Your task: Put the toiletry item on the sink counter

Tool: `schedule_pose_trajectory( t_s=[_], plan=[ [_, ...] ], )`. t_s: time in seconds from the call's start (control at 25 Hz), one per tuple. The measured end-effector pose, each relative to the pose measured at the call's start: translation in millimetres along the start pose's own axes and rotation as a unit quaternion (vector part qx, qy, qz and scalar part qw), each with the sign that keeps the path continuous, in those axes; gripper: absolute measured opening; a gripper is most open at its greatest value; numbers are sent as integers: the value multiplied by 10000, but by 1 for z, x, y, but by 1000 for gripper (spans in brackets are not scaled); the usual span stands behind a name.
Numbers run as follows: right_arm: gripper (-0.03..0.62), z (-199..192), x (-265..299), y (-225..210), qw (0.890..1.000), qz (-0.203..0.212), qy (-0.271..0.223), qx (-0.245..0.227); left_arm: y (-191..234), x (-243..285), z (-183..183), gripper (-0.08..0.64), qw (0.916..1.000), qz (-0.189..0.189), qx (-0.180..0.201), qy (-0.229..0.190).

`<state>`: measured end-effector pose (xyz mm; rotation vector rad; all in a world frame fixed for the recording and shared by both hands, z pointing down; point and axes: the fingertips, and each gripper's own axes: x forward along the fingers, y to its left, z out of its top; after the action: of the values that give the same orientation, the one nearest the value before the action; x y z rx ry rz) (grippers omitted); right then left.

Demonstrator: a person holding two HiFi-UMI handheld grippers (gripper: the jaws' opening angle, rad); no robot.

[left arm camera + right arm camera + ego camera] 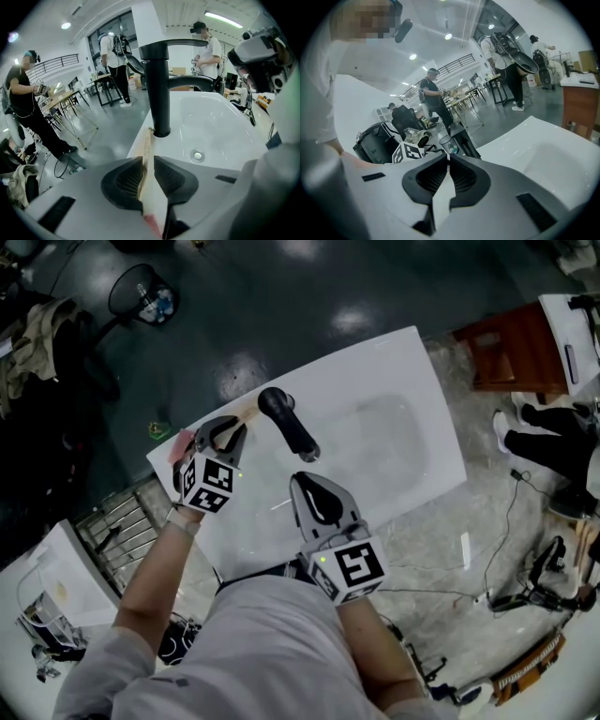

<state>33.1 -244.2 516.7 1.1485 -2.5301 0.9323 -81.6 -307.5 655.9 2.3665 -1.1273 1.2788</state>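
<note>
My left gripper has its jaws a little apart, with the toiletry item standing edge-on between them. It is a thin, flat, cream-coloured piece with a pinkish end nearest the camera. The pads sit close along its sides, but I judge the hold to be slack, not a clamp. The item's far end reaches forward and lies on the white bench, almost touching the foot of the black faucet. In the head view the item runs along the bench's back strip, from the left gripper toward the faucet and outside the sink basin. The drain is well to its right.

My right gripper has its jaws together on nothing. It hangs over the near edge of the bench, close to my body and apart from the item.

By my reading the task is nearly finished: the item is at the bench, beside the faucet, with at least its front end resting there. I cannot tell whether the pinkish rear end is also down, because the gripper body covers it. What remains is to spread the jaws fully and lift the left gripper away without dragging the item off the back edge, which is close.
</note>
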Motion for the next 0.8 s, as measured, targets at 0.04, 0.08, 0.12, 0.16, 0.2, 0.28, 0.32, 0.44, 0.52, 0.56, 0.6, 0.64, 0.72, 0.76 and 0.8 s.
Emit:
schedule_pose_trajectory(
  t_s=[0.04,0.08,0.12,0.16,0.2,0.28,0.32,0.44,0.52,0.56,0.6,0.64,0.72,0.76,0.8],
  plan=[
    [28,0,-2,-1,10000,-9,-5,-2,-1,0,1,73,10000,5,8,-2],
    [28,1,-4,-2,10000,-19,-13,-3,-2,1,2,88,10000,12,19,-1],
    [28,1,-6,-3,10000,-28,-24,-5,-3,1,3,100,10000,17,25,2],
    [28,2,-8,-4,10000,-36,-35,-9,-4,1,4,109,10000,24,25,4],
    [28,2,-10,-3,10000,-42,-45,-16,-5,1,4,118,10000,33,18,5],
    [28,2,-14,-2,10000,-49,-70,-35,-5,-3,4,140,10000,75,-8,-10],
    [26,2,-15,-1,9999,-46,-87,-45,-4,-5,4,150,9999,104,-26,-30],
    [28,4,-18,1,9999,-22,-139,-78,1,-17,8,167,9996,209,-114,-134],
    [28,6,-22,3,9998,0,-169,-119,4,-28,13,167,9991,287,-216,-239],
    [28,8,-25,5,9997,17,-187,-145,6,-35,16,166,9986,329,-286,-312],
    [28,10,-27,8,9996,39,-209,-171,7,-42,19,166,9979,366,-371,-392],
    [28,12,-28,11,9995,64,-236,-197,9,-50,22,166,9970,392,-480,-472],
    [28,16,-31,19,9992,116,-297,-256,12,-68,27,166,9943,416,-746,-637],
    [28,19,-32,23,9989,141,-329,-289,12,-77,29,161,9927,416,-872,-724],
    [28,21,-33,28,9987,167,-358,-323,12,-86,31,145,9909,415,-984,-816]
  ],
)
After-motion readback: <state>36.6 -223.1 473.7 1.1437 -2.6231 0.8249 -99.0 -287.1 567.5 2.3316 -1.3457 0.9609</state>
